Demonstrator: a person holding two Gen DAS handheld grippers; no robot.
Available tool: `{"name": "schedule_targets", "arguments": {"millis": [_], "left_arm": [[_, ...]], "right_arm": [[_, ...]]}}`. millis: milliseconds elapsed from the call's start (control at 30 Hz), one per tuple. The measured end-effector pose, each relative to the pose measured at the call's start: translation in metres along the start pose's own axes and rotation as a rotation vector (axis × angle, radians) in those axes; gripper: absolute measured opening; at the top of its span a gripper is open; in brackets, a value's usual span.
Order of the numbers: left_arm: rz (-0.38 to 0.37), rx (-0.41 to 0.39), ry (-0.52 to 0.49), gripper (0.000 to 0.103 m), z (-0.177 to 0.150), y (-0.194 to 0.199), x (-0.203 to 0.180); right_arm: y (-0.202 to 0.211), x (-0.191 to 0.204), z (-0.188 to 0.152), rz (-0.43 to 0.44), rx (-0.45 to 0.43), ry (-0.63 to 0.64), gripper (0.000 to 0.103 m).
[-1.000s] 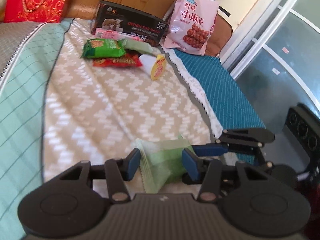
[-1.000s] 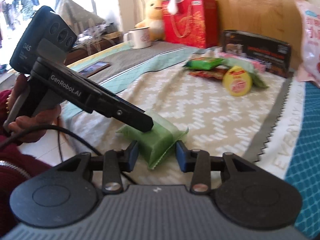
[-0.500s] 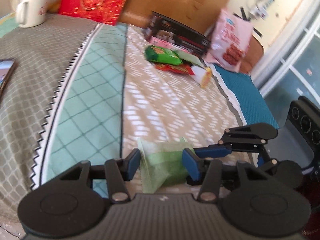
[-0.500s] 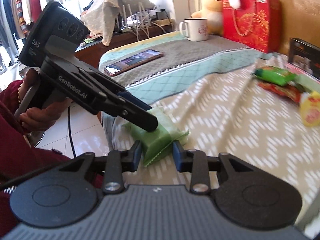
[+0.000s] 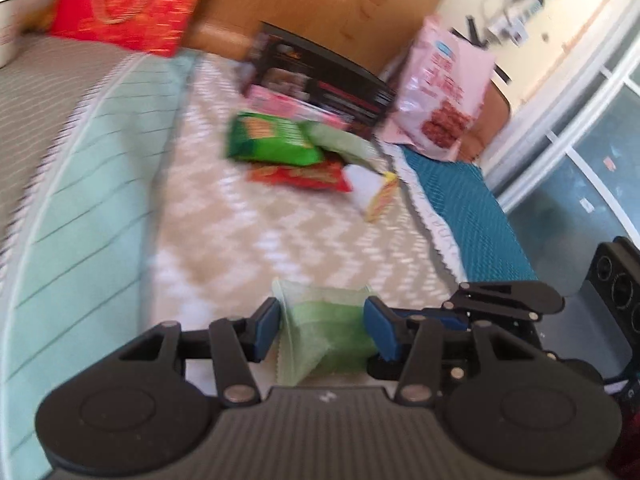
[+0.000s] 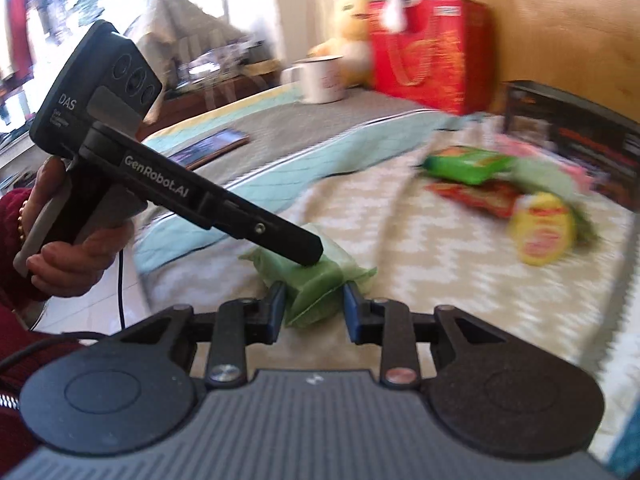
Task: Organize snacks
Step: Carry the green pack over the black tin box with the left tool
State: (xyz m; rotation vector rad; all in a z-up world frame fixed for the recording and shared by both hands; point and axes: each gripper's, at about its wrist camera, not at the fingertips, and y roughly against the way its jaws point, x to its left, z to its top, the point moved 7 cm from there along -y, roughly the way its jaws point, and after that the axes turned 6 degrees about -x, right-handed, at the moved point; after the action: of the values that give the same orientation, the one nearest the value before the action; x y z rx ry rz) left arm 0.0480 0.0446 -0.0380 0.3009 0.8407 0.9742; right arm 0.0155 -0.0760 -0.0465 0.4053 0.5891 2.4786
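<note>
Between the blue pads of the left gripper [image 5: 323, 328] sits a pale green snack packet [image 5: 324, 336], low in the left wrist view and just above the patterned cloth [image 5: 224, 248]. Both pads touch its sides, so the jaws are clamped on it, part way apart. The right gripper's fingers [image 5: 452, 314] reach in from the right and meet the same packet. Farther back lies the pile it probably belongs with: a bright green bag [image 5: 268, 140], a red bag [image 5: 300, 174], a yellow-lidded cup [image 5: 378, 196], a pink bag [image 5: 444, 92] and a black box [image 5: 320, 84]. The tool points down at a shallow slant toward the cloth.

Seen from the right wrist, the right gripper [image 6: 314, 311] is closing its jaws on the near end of the packet [image 6: 312, 286]; the pads look to be just touching it. The left gripper [image 6: 308, 250], held in a hand [image 6: 76, 256] with a dark red sleeve, slants down from the upper left onto the packet's top. To do the handover well, I judge one tool should grip firmly before the other lets go, squeezing the body rather than the crimped edge, so nothing slips or crushes.
</note>
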Motion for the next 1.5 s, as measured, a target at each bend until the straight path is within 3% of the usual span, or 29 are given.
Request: {"name": "schedule_targets", "arguments": {"millis": [433, 600, 733, 967, 1133, 1300, 1367, 1500], "left_arm": [[-0.102, 0.12, -0.207, 0.047, 0.018, -0.102, -0.101], [-0.115, 0.104, -0.218, 0.047, 0.049, -0.121, -0.121], [-0.111, 0.046, -0.217, 0.048, 0.094, -0.127, -0.128], [-0.017, -0.124, -0.189, 0.048, 0.199, -0.144, -0.112], [0.101, -0.184, -0.146, 0.048, 0.245, -0.177, -0.072], [0.144, -0.167, -0.086, 0.05, 0.248, -0.2, -0.038], [0.143, -0.162, -0.083, 0.05, 0.243, -0.195, -0.031], [0.081, -0.175, -0.041, 0.05, 0.225, -0.16, -0.014]], "right_arm": [[0.07, -0.088, -0.025, -0.242, -0.043, -0.179, 0.03], [0.085, -0.116, -0.011, -0.298, -0.119, -0.21, 0.029], [0.087, -0.142, 0.017, -0.313, -0.195, -0.205, 0.029], [0.052, -0.203, 0.103, -0.337, -0.351, -0.169, 0.025], [-0.002, -0.249, 0.141, -0.341, -0.36, -0.163, 0.022], [-0.043, -0.272, 0.141, -0.439, -0.299, -0.152, 0.026], [-0.041, -0.272, 0.137, -0.475, -0.302, -0.15, 0.038], [-0.01, -0.254, 0.125, -0.403, -0.359, -0.192, 0.04]]}}
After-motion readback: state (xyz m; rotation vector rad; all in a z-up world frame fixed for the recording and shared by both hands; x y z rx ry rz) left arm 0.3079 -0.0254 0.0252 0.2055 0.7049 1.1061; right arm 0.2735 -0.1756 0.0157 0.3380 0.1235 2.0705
